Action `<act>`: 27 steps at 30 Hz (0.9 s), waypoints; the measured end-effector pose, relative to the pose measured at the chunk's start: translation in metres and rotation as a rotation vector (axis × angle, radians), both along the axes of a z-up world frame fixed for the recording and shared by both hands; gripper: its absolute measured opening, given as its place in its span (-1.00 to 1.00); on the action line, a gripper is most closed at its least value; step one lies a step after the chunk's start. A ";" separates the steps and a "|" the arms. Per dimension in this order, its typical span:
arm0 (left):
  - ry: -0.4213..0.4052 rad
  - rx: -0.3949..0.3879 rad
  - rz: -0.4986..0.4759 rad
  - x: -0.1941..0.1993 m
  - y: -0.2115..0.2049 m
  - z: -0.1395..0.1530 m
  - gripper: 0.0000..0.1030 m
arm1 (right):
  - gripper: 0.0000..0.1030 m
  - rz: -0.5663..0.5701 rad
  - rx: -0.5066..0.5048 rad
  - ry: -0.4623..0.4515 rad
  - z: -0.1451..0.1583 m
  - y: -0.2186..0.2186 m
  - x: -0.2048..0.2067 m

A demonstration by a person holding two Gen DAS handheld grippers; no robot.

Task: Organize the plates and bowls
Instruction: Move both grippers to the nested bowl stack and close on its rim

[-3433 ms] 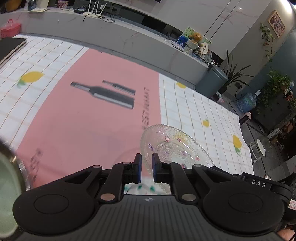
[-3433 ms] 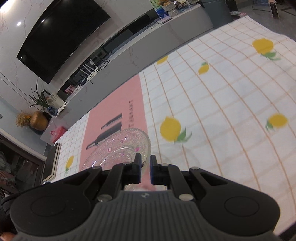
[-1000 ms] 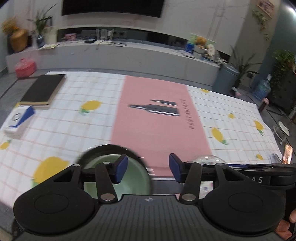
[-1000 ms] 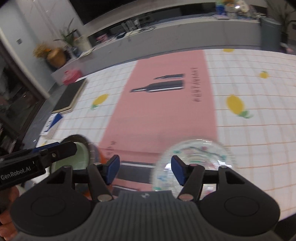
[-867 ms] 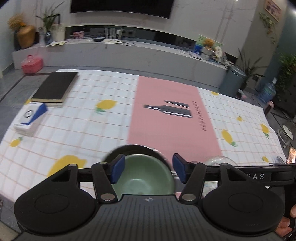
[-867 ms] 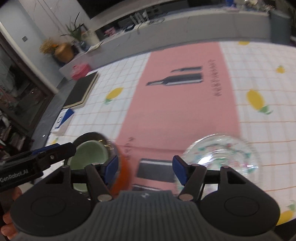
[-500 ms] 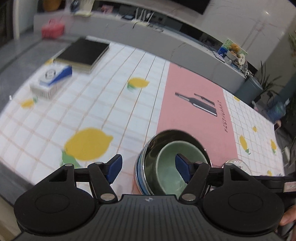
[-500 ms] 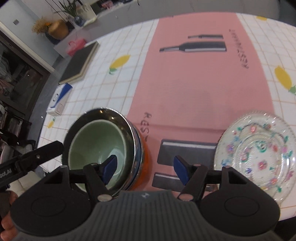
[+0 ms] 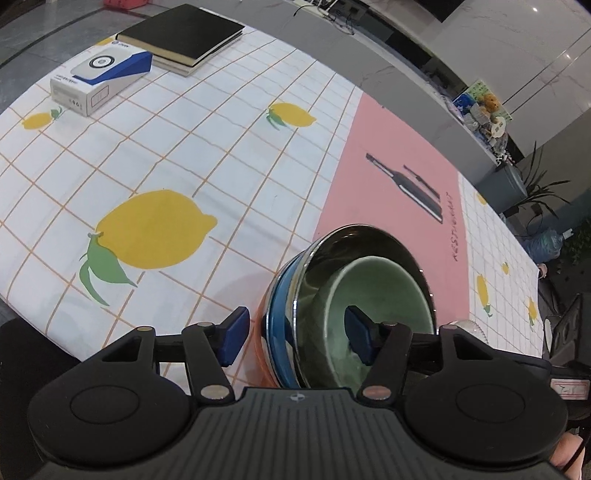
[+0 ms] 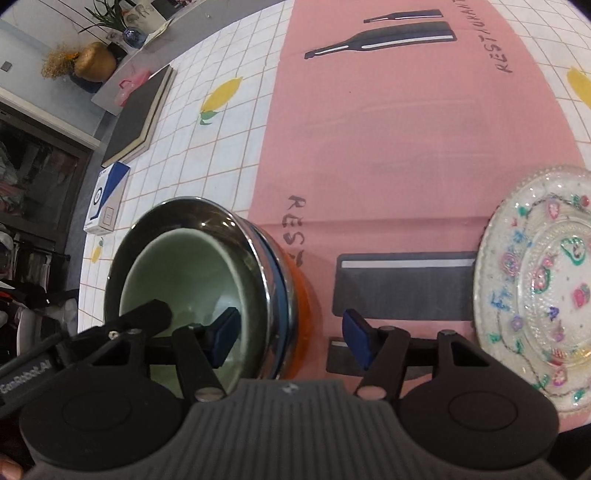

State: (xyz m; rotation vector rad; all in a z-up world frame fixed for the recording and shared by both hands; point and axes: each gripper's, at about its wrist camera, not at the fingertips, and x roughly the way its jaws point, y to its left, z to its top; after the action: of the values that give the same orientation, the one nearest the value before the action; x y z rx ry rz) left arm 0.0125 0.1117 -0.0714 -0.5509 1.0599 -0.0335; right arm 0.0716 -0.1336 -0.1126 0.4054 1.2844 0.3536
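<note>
1. Both grippers have dropped closer to the bowl stack than half a second ago.
2. The left gripper and right gripper straddle opposite rims, jaws closing, pads not pressing.
3. The stack sits near the table edge; the glass plate is apart on its right, with bare cloth behind.

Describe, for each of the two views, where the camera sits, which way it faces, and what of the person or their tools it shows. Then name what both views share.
Left wrist: on the left gripper, looking down at the stacked bowls; jaws closing astride their left rim.
Right wrist: on the right gripper, looking down; jaws closing astride the right rim, left gripper's finger showing.
Shared: bowls, tablecloth, books, box.
</note>
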 end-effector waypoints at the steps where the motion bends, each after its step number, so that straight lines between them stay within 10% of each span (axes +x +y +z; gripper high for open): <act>1: 0.005 -0.001 0.002 0.000 0.000 -0.001 0.27 | 0.15 0.000 0.008 0.001 0.000 0.000 0.000; 27: 0.029 0.042 -0.031 0.005 -0.009 -0.013 -0.08 | -0.15 -0.054 0.130 0.031 -0.010 -0.010 0.000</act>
State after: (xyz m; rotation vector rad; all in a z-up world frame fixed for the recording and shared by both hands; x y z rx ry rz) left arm 0.0179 0.1027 -0.0839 -0.4980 1.0947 -0.0307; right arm 0.0721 -0.1438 -0.1224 0.5568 1.2815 0.3882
